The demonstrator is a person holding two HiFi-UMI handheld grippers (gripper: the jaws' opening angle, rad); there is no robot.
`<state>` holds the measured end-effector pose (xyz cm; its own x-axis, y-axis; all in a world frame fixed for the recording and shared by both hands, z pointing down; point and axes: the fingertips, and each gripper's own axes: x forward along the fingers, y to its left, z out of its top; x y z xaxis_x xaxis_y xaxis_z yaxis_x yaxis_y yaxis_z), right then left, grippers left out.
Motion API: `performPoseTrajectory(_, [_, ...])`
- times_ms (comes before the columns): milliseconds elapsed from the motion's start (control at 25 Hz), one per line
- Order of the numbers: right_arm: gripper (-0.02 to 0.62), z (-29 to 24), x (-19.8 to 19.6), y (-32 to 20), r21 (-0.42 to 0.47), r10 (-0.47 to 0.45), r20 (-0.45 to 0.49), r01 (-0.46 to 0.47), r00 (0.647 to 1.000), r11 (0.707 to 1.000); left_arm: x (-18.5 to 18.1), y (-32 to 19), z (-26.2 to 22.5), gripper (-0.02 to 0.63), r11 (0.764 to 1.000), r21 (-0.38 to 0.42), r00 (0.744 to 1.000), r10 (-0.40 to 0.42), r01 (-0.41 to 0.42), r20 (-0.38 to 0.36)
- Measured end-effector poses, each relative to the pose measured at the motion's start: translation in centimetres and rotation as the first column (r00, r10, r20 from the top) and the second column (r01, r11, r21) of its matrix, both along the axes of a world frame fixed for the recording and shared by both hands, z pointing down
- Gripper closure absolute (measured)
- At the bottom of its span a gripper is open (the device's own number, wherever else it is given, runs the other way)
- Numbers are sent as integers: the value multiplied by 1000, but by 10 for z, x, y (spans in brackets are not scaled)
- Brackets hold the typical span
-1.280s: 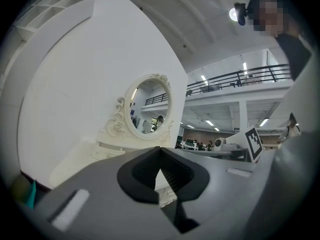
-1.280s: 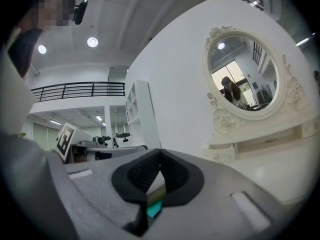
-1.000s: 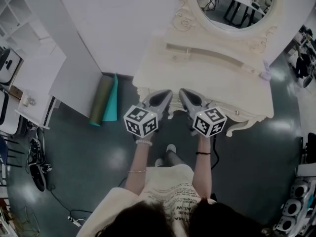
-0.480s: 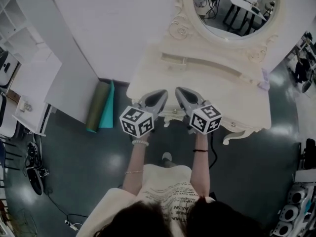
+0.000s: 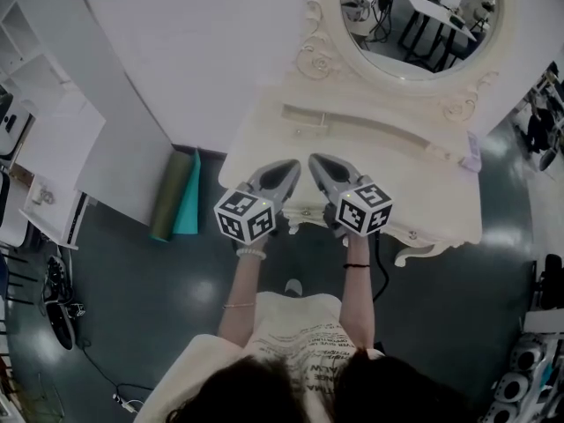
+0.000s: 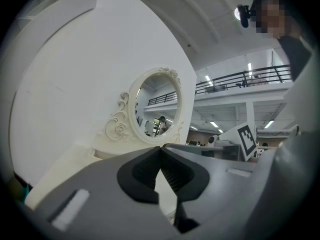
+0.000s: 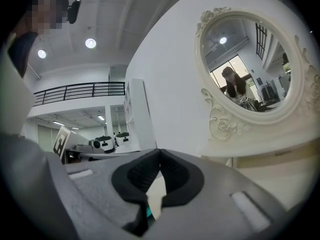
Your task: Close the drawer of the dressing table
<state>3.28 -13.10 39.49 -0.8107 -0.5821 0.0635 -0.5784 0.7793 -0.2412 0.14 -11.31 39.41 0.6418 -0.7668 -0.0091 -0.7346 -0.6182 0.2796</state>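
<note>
The cream dressing table (image 5: 405, 179) with its oval mirror (image 5: 421, 14) stands against the white wall. My left gripper (image 5: 289, 166) and right gripper (image 5: 317, 159) lie level and side by side over the table's front edge (image 5: 304, 216), tips pointing at the mirror. Both are shut with nothing between the pads. The drawer front lies under the grippers and is hidden in the head view. In the left gripper view the left gripper (image 6: 160, 147) has its tips together in front of the mirror (image 6: 157, 106). The right gripper (image 7: 159, 150) is likewise shut below the mirror (image 7: 250, 64).
A rolled green and teal mat (image 5: 179, 194) leans on the wall left of the table. A white shelf unit (image 5: 44, 139) stands further left. A small purple item (image 5: 474, 153) sits on the table's right end. Machines (image 5: 520, 382) crowd the floor at the lower right.
Both grippers have moved together further in over the table toward the mirror, still shut. The table front now sits closer under the marker cubes.
</note>
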Motion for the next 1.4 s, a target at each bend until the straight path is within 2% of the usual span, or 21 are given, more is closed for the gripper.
performPoseTrajectory(680, [592, 23, -4, -33, -52, -17, -28, 16, 999, 999, -3, -35, 27, 607, 997, -77, 1000, -3, 3, 7])
performPoseTrajectory(1400, [592, 49, -34, -100, -130, 94, -29, -97, 995, 987, -35, -105, 51, 607, 982, -152, 993, 118, -116, 6])
